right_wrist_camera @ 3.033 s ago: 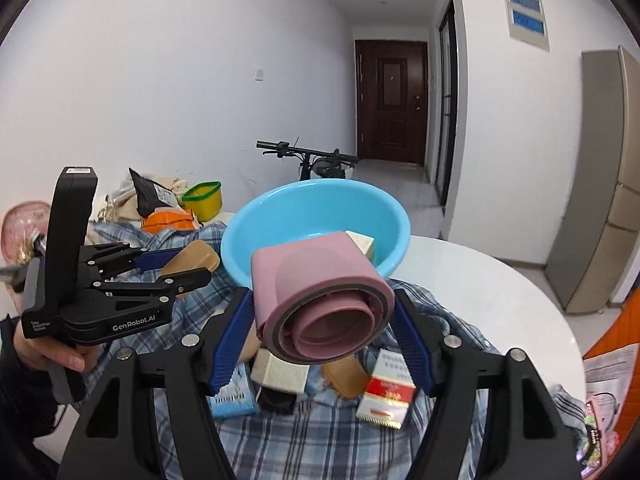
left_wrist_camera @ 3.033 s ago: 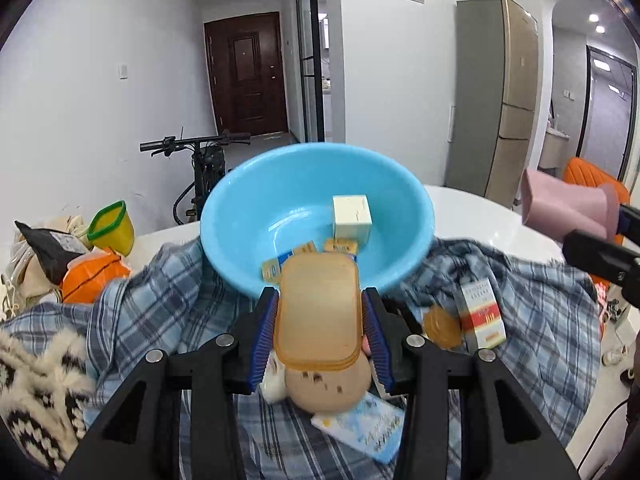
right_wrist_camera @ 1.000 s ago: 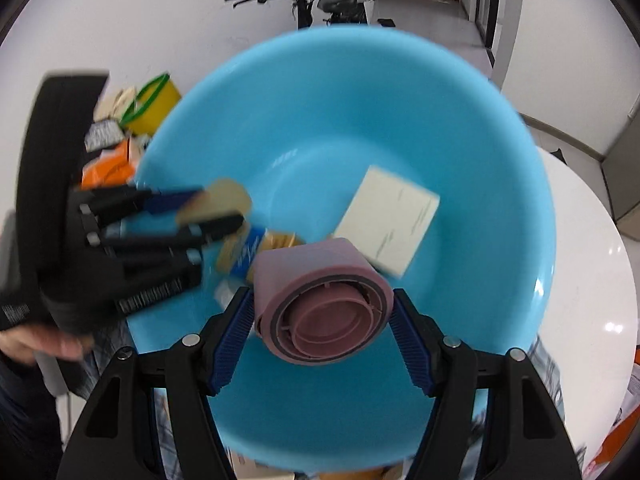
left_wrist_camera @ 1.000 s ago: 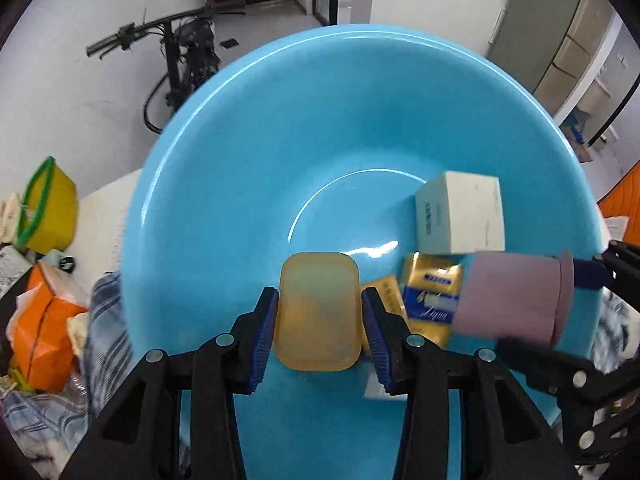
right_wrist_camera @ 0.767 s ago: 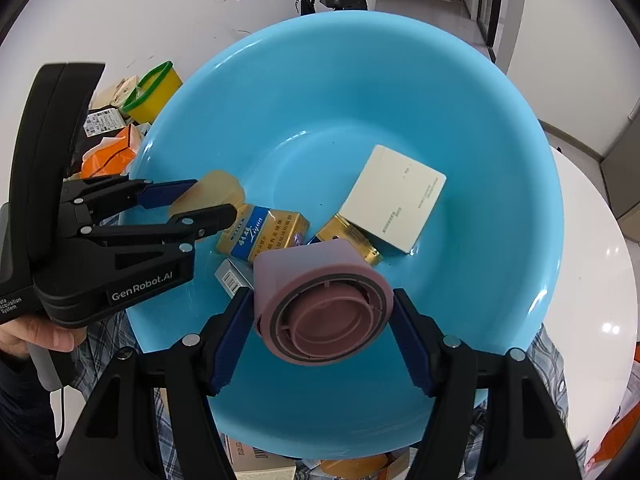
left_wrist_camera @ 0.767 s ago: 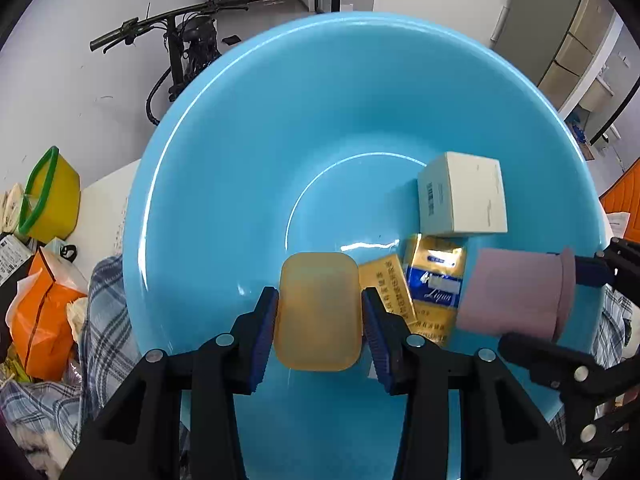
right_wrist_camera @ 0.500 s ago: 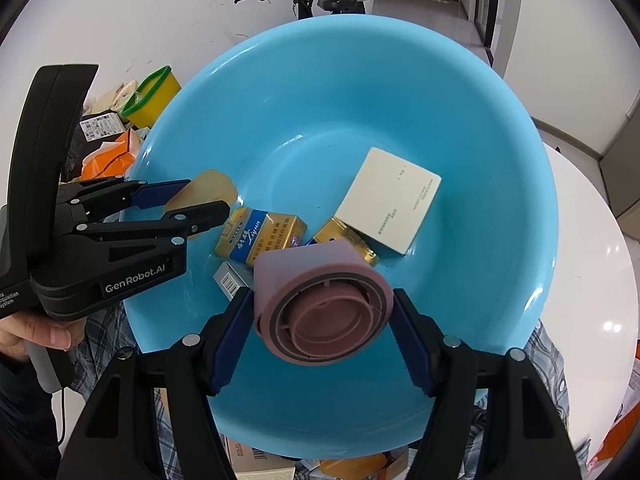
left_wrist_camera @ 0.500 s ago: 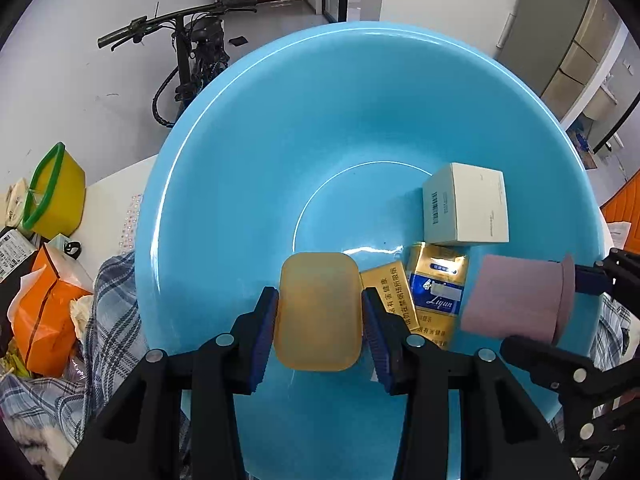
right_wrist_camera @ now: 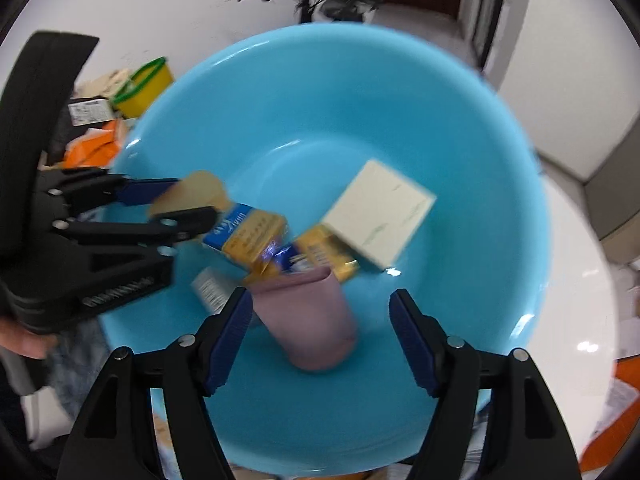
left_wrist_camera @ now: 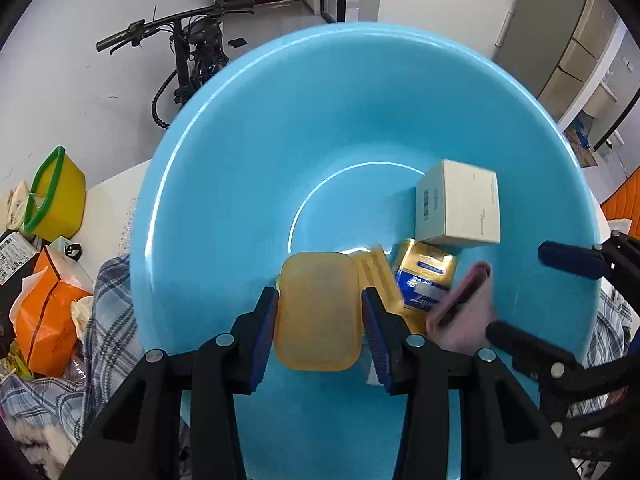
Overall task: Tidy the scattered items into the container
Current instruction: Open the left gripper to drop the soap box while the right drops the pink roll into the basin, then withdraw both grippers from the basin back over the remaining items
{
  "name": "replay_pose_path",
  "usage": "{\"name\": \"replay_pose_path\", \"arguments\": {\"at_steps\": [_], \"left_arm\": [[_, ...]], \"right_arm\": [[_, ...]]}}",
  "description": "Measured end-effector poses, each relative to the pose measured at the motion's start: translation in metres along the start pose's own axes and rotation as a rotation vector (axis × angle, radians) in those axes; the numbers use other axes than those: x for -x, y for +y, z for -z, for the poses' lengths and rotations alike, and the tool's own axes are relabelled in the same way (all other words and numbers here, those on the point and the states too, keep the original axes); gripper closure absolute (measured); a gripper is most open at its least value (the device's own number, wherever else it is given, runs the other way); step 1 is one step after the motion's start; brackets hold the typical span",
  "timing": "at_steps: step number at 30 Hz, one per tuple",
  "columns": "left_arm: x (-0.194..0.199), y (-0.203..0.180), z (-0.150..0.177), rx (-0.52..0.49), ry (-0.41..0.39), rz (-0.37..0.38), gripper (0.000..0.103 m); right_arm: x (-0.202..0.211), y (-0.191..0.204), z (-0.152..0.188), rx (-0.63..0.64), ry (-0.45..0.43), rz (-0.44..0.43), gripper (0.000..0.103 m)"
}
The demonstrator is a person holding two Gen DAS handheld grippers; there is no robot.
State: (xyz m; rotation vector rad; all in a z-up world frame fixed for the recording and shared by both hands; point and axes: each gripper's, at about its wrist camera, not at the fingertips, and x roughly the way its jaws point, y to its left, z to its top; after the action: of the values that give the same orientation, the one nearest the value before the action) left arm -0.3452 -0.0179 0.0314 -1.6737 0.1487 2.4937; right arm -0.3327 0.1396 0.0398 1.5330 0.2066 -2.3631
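Observation:
The light blue basin [left_wrist_camera: 248, 152] fills both views [right_wrist_camera: 460, 128]. My left gripper [left_wrist_camera: 320, 320] is shut on a flat amber plastic case [left_wrist_camera: 316, 316] and holds it over the basin's near side; it also shows in the right wrist view [right_wrist_camera: 192, 192]. My right gripper [right_wrist_camera: 320, 328] is open over the basin. The pink cup [right_wrist_camera: 308, 320] is loose between the fingers, blurred, lying in the basin; it shows blurred in the left wrist view [left_wrist_camera: 464, 312]. A white box [left_wrist_camera: 460, 208] and gold-and-blue packs [left_wrist_camera: 424, 276] lie in the basin.
A plaid cloth [left_wrist_camera: 108, 300] lies under the basin. An orange bag [left_wrist_camera: 48, 320] and a yellow tub [left_wrist_camera: 52, 200] sit at the left. A bicycle [left_wrist_camera: 188, 52] stands beyond the white table [right_wrist_camera: 580, 280].
My right gripper has opened and let go of the pink cup, which has dropped into the basin. My left gripper still holds the amber case over the basin.

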Motion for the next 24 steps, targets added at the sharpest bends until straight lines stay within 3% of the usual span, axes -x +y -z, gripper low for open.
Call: {"name": "replay_pose_path", "arguments": {"at_steps": [12, 14, 15, 16, 24], "left_arm": [[-0.005, -0.003, -0.004, -0.017, 0.011, 0.036, 0.058], [-0.005, -0.005, -0.005, -0.018, 0.006, 0.044, 0.041], [-0.003, -0.004, -0.005, -0.012, -0.010, 0.050, 0.024], [-0.001, -0.003, -0.005, -0.004, -0.032, 0.053, 0.018], [0.012, 0.008, -0.008, 0.034, -0.081, 0.013, 0.018]], "right_arm": [[-0.001, -0.017, 0.007, -0.052, 0.032, -0.059, 0.033], [0.000, -0.018, 0.008, -0.052, 0.030, -0.059, 0.033], [0.001, -0.018, 0.009, -0.047, 0.030, -0.057, 0.033], [0.001, -0.018, 0.009, -0.040, 0.032, -0.055, 0.033], [0.004, -0.023, 0.014, -0.044, 0.032, -0.054, 0.033]]}}
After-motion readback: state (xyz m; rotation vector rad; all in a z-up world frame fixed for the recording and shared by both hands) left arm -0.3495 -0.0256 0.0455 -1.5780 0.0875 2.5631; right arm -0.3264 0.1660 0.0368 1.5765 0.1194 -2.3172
